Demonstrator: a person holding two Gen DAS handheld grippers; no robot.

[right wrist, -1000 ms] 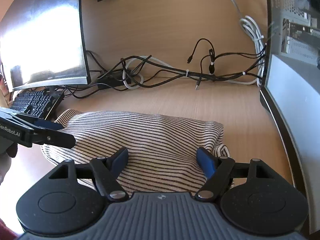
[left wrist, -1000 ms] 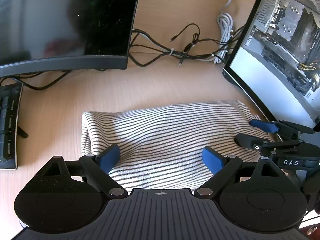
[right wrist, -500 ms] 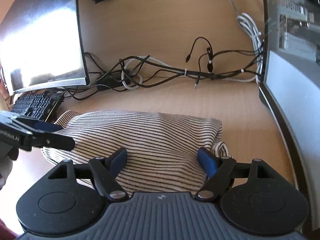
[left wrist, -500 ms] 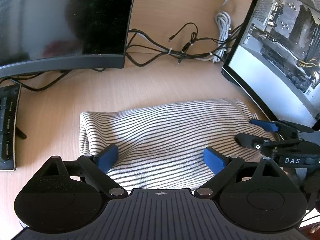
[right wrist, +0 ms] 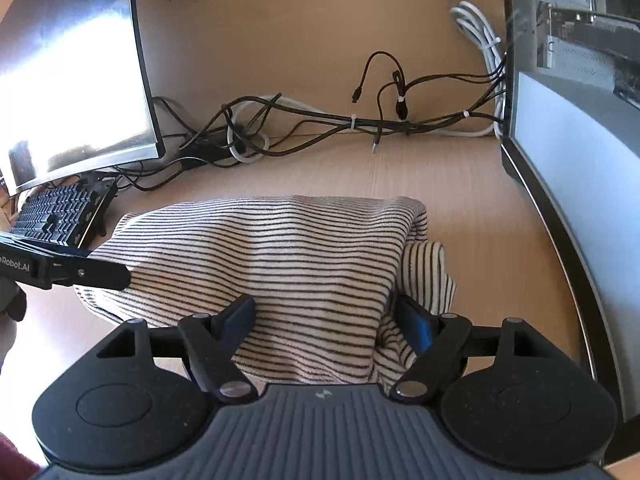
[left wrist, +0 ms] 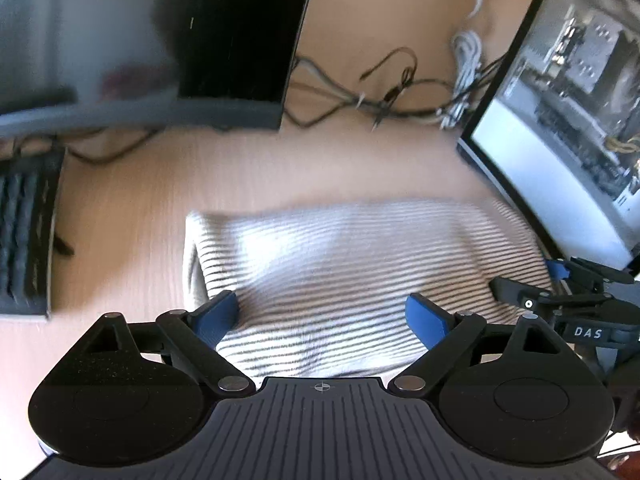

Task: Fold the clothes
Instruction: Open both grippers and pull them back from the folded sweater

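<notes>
**Striped cloth folded on tabletop**

Folded striped cloth (right wrist: pixel 304 264) flat on the tabletop (right wrist: pixel 460 184), between two monitors, cables at 12 o'clock. Left tongs (left wrist: pixel 322 318) spread wide above its near edge. Right tongs (right wrist: pixel 328 322) likewise apart, clamping nothing.

Monitors (right wrist: pixel 72 72), keyboard (right wrist: pixel 56 214), tangled cables (right wrist: pixel 320 120), desk (right wrist: pixel 440 184).

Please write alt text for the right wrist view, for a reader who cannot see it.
The open right tongs straddle a folded striped garment on a wooden desk. The left tongs reach its left edge. Behind lie tangled cables, a keyboard and two monitors.
</notes>
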